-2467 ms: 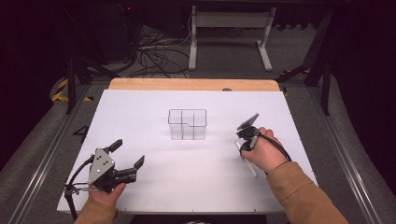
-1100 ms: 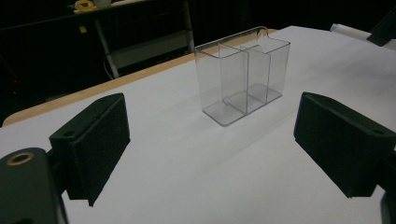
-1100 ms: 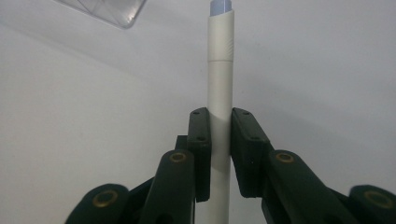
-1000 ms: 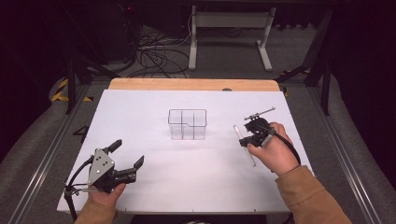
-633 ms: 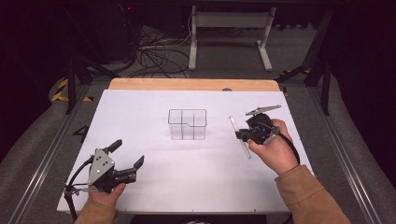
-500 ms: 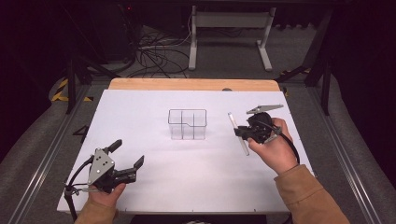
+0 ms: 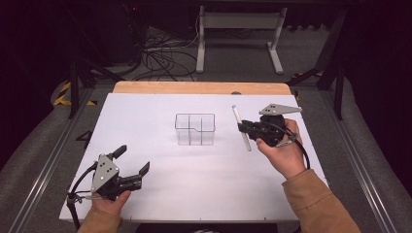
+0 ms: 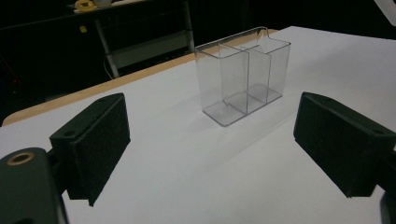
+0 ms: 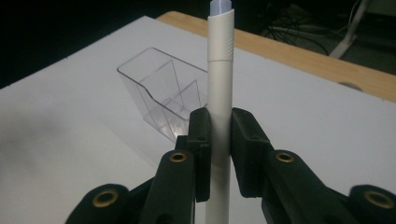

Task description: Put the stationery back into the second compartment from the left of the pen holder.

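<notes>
White pen [image 9: 220, 70] in right gripper [image 9: 219, 140] jaws, lower end cut off

The organizer [image 8: 245, 74] is clear glossy plastic, the pen [image 9: 219, 84] smooth white, seemingly matt plastic, the table [image 7: 204, 88] edge bare wood.

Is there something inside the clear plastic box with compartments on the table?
Nothing lies inside the clear box: its compartments look empty through the walls in all three views. The white pen is outside it, clamped in the right claw, whose pads cover part of the barrel.
</notes>
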